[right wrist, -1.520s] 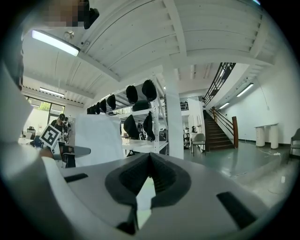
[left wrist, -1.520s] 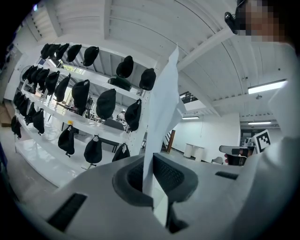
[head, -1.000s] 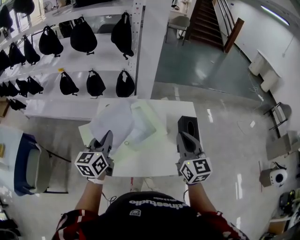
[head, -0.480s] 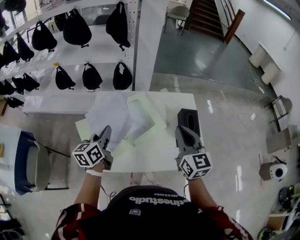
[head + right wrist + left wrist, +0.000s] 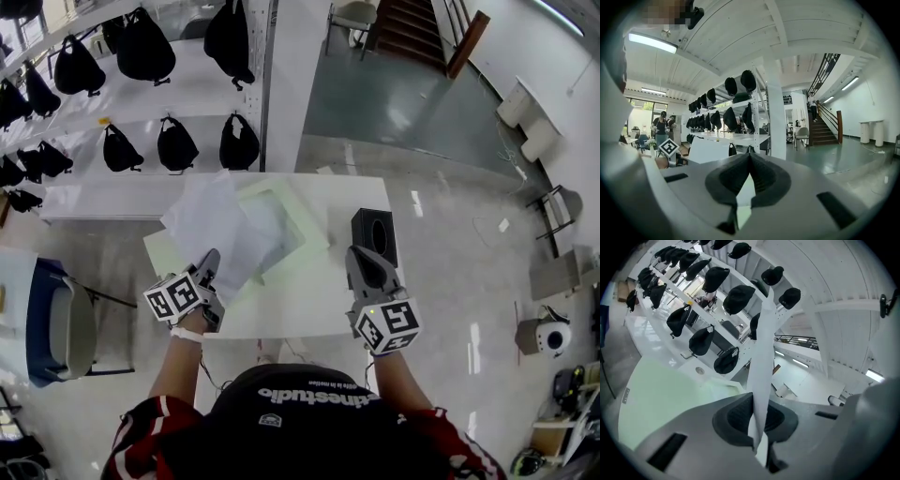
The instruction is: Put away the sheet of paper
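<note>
A white sheet of paper [image 5: 206, 223] hangs over the left half of the white table [image 5: 309, 305], above a pale green folder [image 5: 314, 239] that lies open there. My left gripper [image 5: 210, 261] is shut on the sheet's near edge. In the left gripper view the paper [image 5: 761, 348] runs edge-on up from between the closed jaws of the left gripper [image 5: 757, 408], with the green folder [image 5: 661, 394] below and to the left. My right gripper [image 5: 359, 255] hovers at the table's right, just before a black box [image 5: 373, 232]. In its own view the right gripper [image 5: 749, 157] is shut on nothing.
White shelves hung with black bags [image 5: 141, 56] stand behind the table. A blue chair [image 5: 56, 328] is at the left on the floor. Stairs [image 5: 412, 37] rise at the far right. A person [image 5: 661, 129] stands far off in the right gripper view.
My left gripper has sunk towards the table and rolled, carrying the paper with it. The right gripper has stayed where it was.
</note>
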`<state>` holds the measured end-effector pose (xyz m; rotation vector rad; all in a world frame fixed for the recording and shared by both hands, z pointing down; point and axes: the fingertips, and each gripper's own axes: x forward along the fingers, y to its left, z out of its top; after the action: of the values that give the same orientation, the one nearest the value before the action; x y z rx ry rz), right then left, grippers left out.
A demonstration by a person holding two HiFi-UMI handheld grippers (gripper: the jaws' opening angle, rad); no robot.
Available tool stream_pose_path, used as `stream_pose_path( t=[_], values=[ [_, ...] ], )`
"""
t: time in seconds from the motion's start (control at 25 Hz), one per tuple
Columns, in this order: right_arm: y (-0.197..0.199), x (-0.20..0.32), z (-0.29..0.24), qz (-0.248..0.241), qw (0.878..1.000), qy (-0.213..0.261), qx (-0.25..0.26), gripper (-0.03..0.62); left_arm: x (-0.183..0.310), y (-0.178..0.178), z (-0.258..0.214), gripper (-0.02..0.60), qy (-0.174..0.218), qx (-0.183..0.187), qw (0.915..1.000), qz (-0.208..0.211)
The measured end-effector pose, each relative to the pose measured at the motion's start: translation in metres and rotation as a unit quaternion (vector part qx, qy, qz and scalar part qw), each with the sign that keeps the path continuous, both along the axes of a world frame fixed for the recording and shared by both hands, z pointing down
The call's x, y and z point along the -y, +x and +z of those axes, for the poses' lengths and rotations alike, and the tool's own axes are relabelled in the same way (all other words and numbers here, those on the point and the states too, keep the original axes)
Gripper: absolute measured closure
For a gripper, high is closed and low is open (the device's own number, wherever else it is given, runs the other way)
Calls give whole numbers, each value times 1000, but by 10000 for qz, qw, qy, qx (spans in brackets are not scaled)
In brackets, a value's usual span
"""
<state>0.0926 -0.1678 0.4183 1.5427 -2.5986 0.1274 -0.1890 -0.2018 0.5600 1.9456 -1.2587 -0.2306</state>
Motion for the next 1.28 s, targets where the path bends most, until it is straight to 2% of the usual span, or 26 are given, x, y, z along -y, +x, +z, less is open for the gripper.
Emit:
stream_pose_path(
  t=[0.44,0.96,1.28],
  values=[
    [9,-1,3,23,10000,-44,-38,592,21,-1,51,578,-635,-48,9980,37],
    [13,8,8,39,9999,-96,-74,592,28,-2,105,578,-1269,217,9917,54],
    [8,18,6,-39,9999,-77,-106,592,28,-11,140,578,-1760,441,9834,42]
  ],
)
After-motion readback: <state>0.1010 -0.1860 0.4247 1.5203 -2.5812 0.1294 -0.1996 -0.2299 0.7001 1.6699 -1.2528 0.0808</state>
